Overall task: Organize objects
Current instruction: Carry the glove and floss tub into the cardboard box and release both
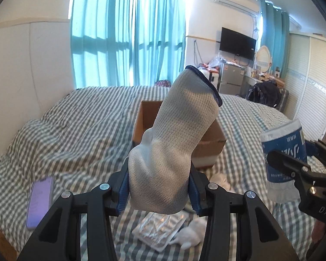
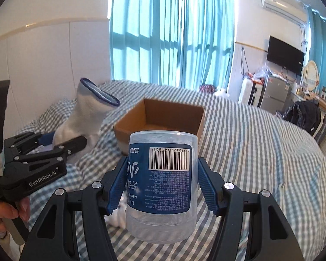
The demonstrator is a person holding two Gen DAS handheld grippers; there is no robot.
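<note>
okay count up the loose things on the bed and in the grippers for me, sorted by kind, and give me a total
Sock, held in the left gripper: 1
Plastic jar, held in the right gripper: 1
Cardboard box: 1
Phone: 1
Foil packet: 1
Crumpled white tissue: 1
Total: 6

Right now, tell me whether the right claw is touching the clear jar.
Touching. The right wrist view shows the right claw closed on the clear jar, both blue pads pressing its sides.
</note>
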